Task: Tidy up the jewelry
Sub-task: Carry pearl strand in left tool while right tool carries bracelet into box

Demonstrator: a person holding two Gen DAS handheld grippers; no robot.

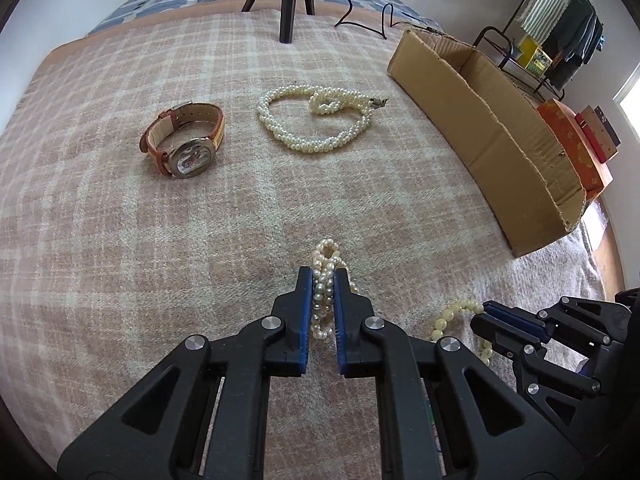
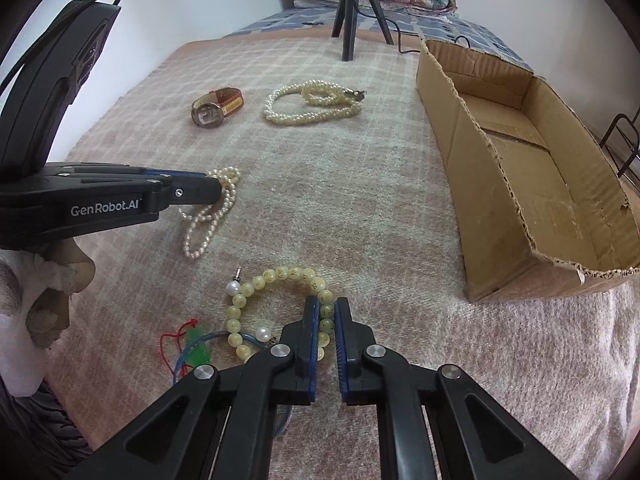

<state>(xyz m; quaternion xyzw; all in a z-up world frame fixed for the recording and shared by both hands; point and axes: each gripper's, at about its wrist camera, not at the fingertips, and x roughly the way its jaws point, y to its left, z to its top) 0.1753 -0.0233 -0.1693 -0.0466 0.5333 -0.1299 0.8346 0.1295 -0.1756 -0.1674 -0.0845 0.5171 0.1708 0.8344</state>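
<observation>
Left wrist view: left hand-held gripper (image 1: pixel 323 280) clenched on small white pearl strand (image 1: pixel 326 276), low on bed blanket (image 1: pixel 120 240). Right hand-held gripper (image 2: pixel 327 308) pinching yellow bead bracelet (image 2: pixel 280 276). Open brown cardboard box (image 2: pixel 500 184) ahead-right. Risk: loops slipping or snagging when lifted.

Bare blanket (image 2: pixel 360 200) before cardboard box (image 2: pixel 480 168).

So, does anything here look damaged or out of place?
Yes: the cardboard box has a torn, ragged rim and no flaps at its near end. Also, two loose pearls and a green pendant on tangled cords lie apart from the strands.
</observation>
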